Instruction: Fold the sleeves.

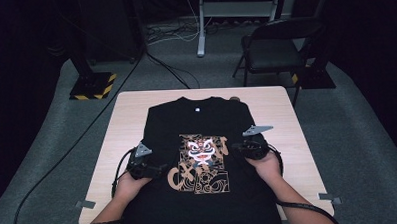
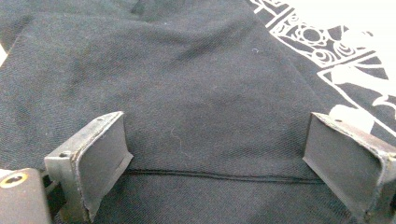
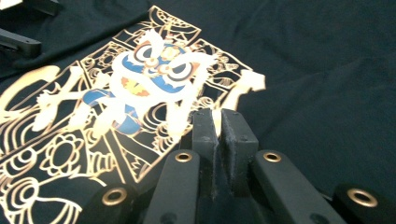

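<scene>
Two tools over one black t-shirt [image 1: 207,141], which lies flat on the bench [image 1: 122,124], print side up, hem toward the person. The left tool [image 1: 156,168] sits on the shirt's left side, jaws spread wide with only flat fabric between them. The right tool [image 1: 235,148] is clenched with nothing in it, just right of the lion print [image 3: 140,79].

A pale wooden table [image 1: 281,114] carries a black T-shirt [image 1: 167,128], spread flat from twelve o'clock to six, lion-dance print facing up, hem overhanging the near edge.
</scene>
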Tool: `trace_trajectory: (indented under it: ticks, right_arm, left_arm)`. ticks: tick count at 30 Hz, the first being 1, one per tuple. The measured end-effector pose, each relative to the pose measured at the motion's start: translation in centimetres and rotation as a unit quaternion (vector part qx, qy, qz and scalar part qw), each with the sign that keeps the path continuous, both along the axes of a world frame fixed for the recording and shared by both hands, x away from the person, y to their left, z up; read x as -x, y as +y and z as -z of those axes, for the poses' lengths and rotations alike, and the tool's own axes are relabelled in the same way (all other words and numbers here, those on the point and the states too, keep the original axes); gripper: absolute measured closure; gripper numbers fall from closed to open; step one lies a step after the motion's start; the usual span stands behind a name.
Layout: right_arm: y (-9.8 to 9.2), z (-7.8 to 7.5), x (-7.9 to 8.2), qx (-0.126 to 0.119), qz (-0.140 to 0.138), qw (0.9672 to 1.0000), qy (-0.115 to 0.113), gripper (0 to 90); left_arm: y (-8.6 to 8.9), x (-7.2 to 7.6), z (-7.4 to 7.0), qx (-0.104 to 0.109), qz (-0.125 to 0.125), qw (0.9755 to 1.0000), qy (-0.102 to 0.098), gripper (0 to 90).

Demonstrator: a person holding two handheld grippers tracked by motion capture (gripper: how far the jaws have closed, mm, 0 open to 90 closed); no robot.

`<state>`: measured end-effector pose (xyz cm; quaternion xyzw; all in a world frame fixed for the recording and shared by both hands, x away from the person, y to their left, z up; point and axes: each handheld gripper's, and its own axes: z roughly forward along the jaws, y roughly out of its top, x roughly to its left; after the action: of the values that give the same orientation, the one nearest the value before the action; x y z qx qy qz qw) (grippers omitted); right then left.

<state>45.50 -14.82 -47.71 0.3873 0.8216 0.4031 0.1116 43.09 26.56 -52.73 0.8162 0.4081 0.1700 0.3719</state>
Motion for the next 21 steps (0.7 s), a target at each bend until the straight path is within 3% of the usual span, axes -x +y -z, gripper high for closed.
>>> trace_trajectory:
  ticks: [4, 8, 10, 14, 18, 21]
  right_arm:
    - [0.6, 0.0, 0.2, -0.010, -0.006, 0.9999, -0.008, 84.4]
    - [0.6, 0.1, 0.2, 0.018, 0.004, 0.9994, -0.029, 77.9]
    - [0.3, 0.6, -0.2, 0.037, 0.013, 0.9988, -0.028, 73.4]
    - [0.0, 1.9, -0.9, 0.049, 0.013, 0.9987, 0.002, 63.5]
    - [0.4, 2.4, -0.8, 0.049, 0.004, 0.9988, -0.002, 59.2]
    - [0.9, 2.8, -0.7, 0.071, 0.005, 0.9975, -0.006, 56.2]
  left_arm:
    - [0.0, 0.0, 0.0, 0.000, 0.000, 1.0000, 0.000, 6.7]
    - [0.0, 0.0, 0.0, 0.000, 0.000, 1.0000, 0.000, 6.7]
    - [0.0, 0.0, 0.0, 0.000, 0.000, 1.0000, 0.000, 6.7]
    - [0.0, 0.0, 0.0, 0.001, -0.001, 1.0000, 0.000, 6.7]
    - [0.0, 0.0, 0.0, 0.000, 0.001, 1.0000, 0.000, 6.7]
    - [0.0, 0.0, 0.0, 0.000, 0.000, 1.0000, 0.000, 6.7]
